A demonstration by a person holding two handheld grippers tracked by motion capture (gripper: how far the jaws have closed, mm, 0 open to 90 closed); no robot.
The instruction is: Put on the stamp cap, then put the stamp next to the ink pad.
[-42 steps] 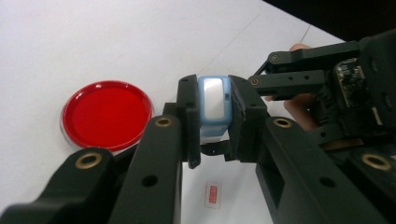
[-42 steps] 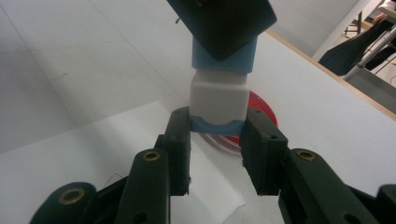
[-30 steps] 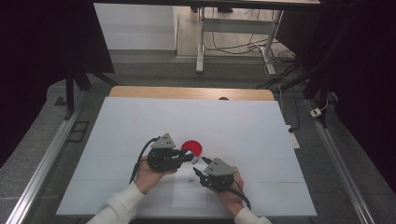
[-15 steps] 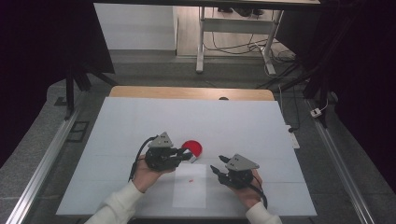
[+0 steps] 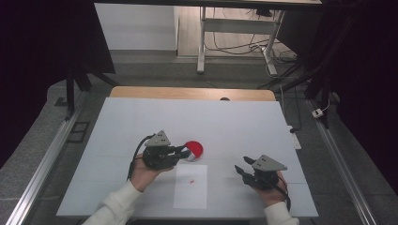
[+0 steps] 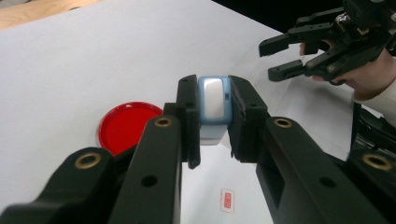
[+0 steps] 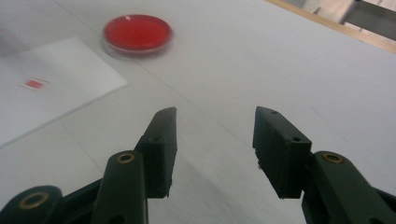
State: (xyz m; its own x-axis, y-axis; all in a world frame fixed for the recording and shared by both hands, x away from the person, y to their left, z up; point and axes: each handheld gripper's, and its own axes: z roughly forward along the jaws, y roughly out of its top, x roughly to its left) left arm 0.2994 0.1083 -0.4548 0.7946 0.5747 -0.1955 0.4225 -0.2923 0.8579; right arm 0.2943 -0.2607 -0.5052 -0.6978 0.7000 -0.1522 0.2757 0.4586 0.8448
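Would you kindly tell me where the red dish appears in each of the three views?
High view: the red dish lies mid-table, just right of the left gripper.
Left gripper view: the dish sits left of centre, beside the left jaw.
Right gripper view: it lies at upper left.
Shared landmark: the white paper sheet with a small red mark.

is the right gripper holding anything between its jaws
No, the right gripper has open jaws with nothing between them, just bare white table beyond.

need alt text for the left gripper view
The left gripper clamps a small light-blue stamp between its black fingers above a white table. A red dish sits left; the right gripper hangs open at upper right.
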